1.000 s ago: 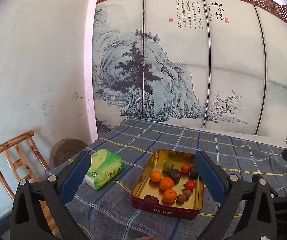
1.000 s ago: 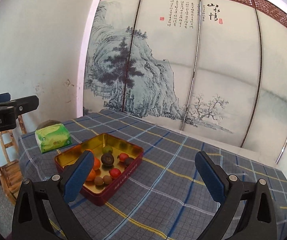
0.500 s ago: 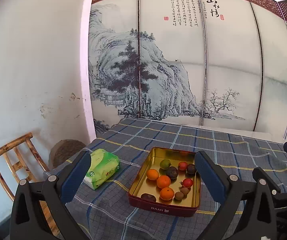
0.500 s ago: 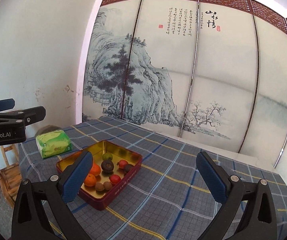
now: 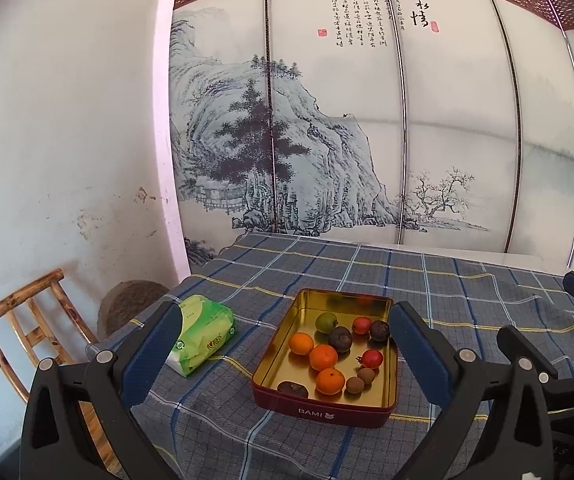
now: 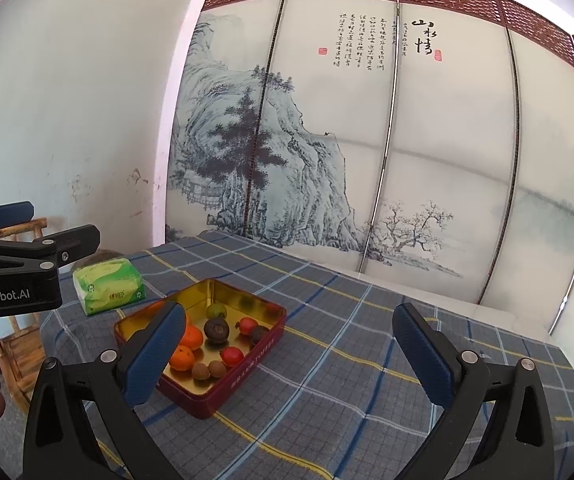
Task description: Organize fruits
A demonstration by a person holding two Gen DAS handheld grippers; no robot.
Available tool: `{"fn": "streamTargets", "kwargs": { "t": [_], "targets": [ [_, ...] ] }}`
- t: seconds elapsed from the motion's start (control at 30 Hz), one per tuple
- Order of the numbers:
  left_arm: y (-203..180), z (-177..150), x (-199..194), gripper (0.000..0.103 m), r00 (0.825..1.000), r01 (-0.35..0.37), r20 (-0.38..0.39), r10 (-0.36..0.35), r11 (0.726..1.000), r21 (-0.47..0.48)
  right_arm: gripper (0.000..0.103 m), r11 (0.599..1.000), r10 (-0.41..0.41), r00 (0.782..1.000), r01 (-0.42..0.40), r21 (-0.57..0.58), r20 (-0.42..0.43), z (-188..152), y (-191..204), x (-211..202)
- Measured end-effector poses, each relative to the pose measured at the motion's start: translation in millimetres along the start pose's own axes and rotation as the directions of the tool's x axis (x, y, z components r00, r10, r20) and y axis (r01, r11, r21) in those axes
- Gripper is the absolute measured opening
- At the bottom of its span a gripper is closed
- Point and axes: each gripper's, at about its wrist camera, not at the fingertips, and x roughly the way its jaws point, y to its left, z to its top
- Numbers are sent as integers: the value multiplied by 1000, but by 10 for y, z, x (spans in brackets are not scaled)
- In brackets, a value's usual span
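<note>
Left wrist view shows the left gripper (image 5: pixel 287 354) with its blue-padded jaws spread wide and holding nothing, above the near edge of the table (image 5: pixel 467 292) draped in blue plaid cloth; a red rectangular tin with a gold interior (image 5: pixel 323 410) sits on the cloth just ahead, holding three oranges (image 5: pixel 322 357), a green round fruit (image 5: pixel 325 321), dark purple fruits (image 5: pixel 340 339), small red ones (image 5: pixel 371 358) and brown ones (image 5: pixel 353 385); a green tissue pack (image 5: pixel 201 334) lies left of the tin; the right gripper (image 6: pixel 289 356), jaws likewise apart and empty, hovers right of the tin.
</note>
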Motion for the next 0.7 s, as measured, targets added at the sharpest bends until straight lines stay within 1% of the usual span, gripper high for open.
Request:
{"fn": "streamTargets", "kwargs": {
  "t": [0.7],
  "targets": [
    [11,-44,18,103,1000,5,-12,-5,1000,4,103,1000,0,1000,0,4,-1,-2,16,17]
  ]
}}
